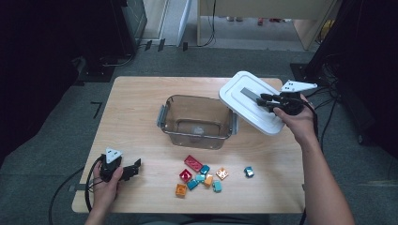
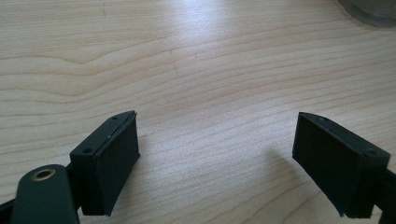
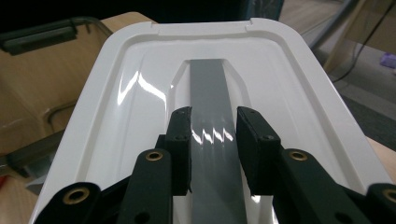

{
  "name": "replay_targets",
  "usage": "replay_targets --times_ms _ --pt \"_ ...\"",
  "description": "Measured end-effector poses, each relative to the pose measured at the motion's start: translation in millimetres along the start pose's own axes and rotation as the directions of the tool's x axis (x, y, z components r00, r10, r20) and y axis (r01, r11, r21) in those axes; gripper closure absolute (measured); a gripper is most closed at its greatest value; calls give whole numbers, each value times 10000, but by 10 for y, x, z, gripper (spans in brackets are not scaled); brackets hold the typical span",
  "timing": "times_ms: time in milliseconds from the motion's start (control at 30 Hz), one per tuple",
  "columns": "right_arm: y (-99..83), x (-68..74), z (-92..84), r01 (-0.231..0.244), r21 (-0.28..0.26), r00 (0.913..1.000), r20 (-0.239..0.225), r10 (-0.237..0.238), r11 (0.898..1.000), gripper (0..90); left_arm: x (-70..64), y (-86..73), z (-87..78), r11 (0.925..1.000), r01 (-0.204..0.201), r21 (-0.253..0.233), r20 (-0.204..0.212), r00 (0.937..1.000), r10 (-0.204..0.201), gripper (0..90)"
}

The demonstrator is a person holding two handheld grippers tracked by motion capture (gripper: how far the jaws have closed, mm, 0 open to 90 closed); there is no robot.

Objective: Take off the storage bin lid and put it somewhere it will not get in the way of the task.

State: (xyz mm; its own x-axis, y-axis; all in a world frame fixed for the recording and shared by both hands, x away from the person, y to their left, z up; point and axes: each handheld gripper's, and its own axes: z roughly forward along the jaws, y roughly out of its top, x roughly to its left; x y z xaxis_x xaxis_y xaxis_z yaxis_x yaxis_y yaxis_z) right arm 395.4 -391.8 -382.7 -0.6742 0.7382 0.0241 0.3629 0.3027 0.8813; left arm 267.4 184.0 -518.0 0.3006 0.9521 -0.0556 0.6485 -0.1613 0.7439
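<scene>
Right gripper [image 1: 266, 100] holds the white lid [image 1: 248, 101] aloft by its grey handle [image 3: 212, 116], at the upper right of the high view.

Its fingers [image 3: 180, 140] are narrow and clamp the handle from both sides; the lid tilts, just right of the clear box [image 1: 197, 121], which stands open at mid-frame on the bench [image 1: 136, 108]. Small coloured blocks [image 1: 202, 176] lie scattered below the box. At the lower left the left gripper [image 1: 133, 168] rests low over bare wood, its fingers [image 2: 114, 161] wide apart with nothing between them.
</scene>
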Motion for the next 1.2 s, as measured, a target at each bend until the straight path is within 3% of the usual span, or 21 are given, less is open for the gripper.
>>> replay_targets --times_ms 200,433,900,1200 --pt "-58 -72 15 -487 124 9959 774 476 9987 683 3 0 -1 10000 -4 11 11 10000 4 145" --pt "-131 -142 32 -1091 185 9839 1445 1053 9939 683 2 0 -1 10000 -14 15 5 10000 14 145" --pt "-402 -258 109 -1889 389 9616 2099 1768 9812 683 2 0 -1 10000 -9 13 9 10000 9 145" --pt "-584 -250 208 -2039 693 9588 2158 1849 9765 683 0 0 0 10000 8 -3 4 10000 -8 145"
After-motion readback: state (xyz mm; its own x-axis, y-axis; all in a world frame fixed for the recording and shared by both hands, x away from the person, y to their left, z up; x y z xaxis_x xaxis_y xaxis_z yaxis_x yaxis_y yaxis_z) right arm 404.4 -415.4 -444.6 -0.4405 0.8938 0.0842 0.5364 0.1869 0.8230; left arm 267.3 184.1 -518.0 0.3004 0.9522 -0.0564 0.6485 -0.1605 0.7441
